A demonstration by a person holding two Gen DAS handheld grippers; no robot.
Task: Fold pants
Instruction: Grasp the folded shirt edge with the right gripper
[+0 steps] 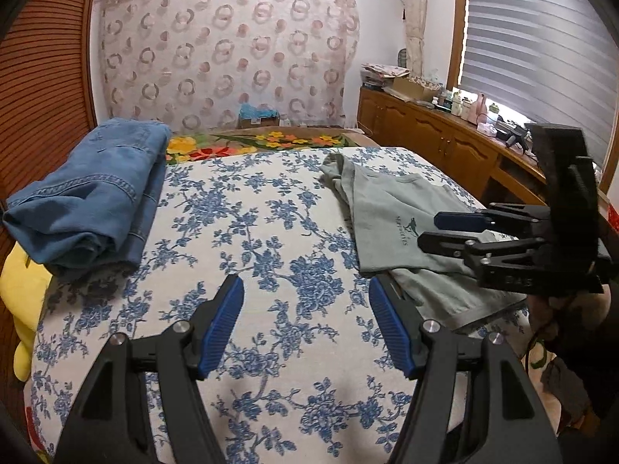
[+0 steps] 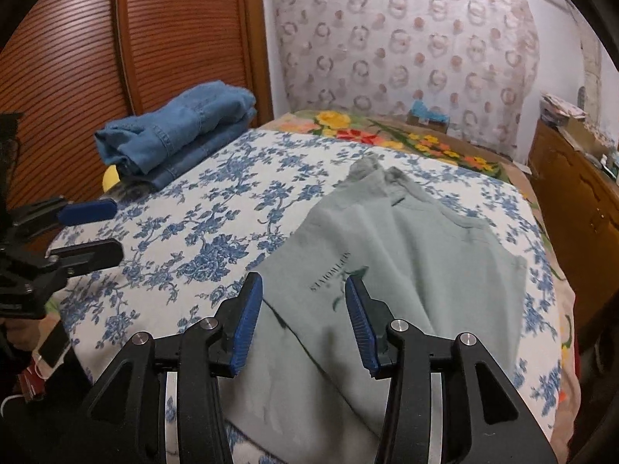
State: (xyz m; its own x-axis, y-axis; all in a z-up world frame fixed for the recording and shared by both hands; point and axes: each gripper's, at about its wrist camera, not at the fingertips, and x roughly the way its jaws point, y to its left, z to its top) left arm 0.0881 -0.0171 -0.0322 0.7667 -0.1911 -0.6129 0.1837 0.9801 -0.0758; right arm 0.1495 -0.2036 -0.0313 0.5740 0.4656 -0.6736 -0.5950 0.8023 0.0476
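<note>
Both grippers' jaws apart, holding nothing — left gripper (image 1: 305, 309) over blue-floral bedsheet (image 1: 271, 224), right gripper (image 2: 303, 309) over grey-green cotton pants (image 2: 406, 255); folded blue denim jeans (image 1: 96, 189) at far left.

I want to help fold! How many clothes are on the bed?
2. Blue jeans, folded, lie at the bed's far left by the wooden wall. A green garment lies spread on the right, under the right gripper. More may be hidden.

Left gripper (image 1: 305, 309) and right gripper (image 2: 303, 301) agape.
</note>
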